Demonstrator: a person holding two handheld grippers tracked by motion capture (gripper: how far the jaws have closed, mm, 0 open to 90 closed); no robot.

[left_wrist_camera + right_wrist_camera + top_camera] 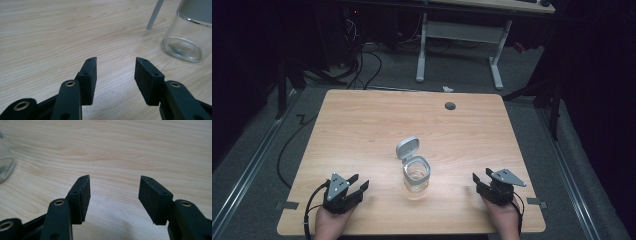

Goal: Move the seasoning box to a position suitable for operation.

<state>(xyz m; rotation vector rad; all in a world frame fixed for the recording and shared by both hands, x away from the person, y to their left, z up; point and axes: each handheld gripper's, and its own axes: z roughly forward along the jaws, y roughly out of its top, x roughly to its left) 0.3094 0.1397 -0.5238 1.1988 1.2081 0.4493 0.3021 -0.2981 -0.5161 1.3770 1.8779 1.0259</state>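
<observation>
glass jar point(416, 176) (lid up), tools apart

My grippers, left point(360, 183) and right point(478, 179), are black with grey top plates. Jar point(416, 176): clear glass, grey lid point(407, 147). Table point(362, 125): light wood grain.

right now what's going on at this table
A person sits at a wooden table with a two-jaw tool in each hand. The left tool and the right tool both rest near the front edge, jaws open and holding nothing. Between them stands a clear glass jar with its grey hinged lid flipped open. Neither tool touches it.
</observation>
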